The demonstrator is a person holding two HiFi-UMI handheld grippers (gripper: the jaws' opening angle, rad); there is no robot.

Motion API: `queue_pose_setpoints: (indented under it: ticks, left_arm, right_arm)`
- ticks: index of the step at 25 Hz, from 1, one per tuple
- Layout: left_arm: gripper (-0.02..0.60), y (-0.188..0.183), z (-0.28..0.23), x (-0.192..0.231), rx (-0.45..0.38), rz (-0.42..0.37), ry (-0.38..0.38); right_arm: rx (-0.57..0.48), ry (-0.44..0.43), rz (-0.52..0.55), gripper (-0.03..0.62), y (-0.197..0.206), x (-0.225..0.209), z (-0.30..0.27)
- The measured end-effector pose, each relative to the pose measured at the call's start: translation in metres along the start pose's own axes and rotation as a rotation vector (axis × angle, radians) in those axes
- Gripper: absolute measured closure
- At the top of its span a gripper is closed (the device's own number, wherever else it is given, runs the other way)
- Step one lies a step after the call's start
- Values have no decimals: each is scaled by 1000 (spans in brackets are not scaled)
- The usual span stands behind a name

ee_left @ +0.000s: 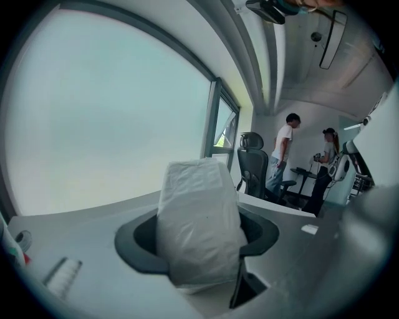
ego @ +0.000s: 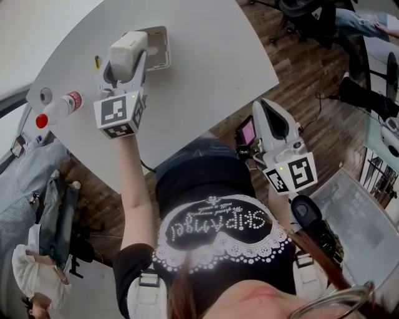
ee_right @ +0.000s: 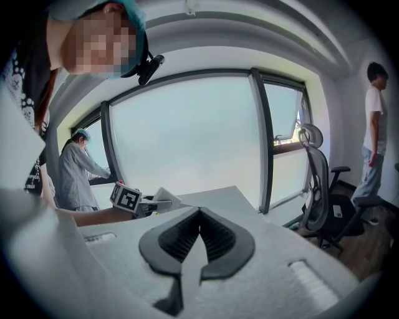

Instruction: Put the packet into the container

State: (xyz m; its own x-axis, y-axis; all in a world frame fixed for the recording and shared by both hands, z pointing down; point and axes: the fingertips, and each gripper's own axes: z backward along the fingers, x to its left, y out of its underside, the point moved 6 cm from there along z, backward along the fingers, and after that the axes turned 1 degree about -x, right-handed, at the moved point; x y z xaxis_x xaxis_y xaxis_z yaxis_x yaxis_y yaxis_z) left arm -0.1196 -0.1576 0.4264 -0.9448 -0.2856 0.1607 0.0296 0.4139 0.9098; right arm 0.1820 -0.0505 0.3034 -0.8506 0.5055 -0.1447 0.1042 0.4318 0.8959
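Note:
A white packet (ego: 129, 45) sticks up from my left gripper (ego: 128, 61), which is shut on it over the white table (ego: 212, 68). The left gripper view has the packet (ee_left: 199, 218) filling the gap between the black jaws of that gripper (ee_left: 198, 240). The clear rectangular container (ego: 159, 48) lies on the table just right of the packet, partly hidden by it. My right gripper (ego: 264, 113) hangs off the table's near edge by the person's body; its jaws (ee_right: 199, 218) are shut with nothing between them. The right gripper view catches the left gripper (ee_right: 128, 198) at a distance.
A bottle with a red cap (ego: 59, 107) lies at the table's left edge, with a small yellow item (ego: 97, 61) nearby. Office chairs (ego: 312, 19) stand on the wood floor beyond the table. A person (ego: 37, 187) sits to the left; two more people (ee_left: 287, 149) stand in the background.

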Motion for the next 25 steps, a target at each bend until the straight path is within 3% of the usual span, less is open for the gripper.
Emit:
queue_pose_setpoints:
  ticks: [25]
  left_arm:
    - [291, 38, -32, -2, 144, -122, 26]
  right_arm:
    - [7, 24, -22, 595, 3, 4, 3]
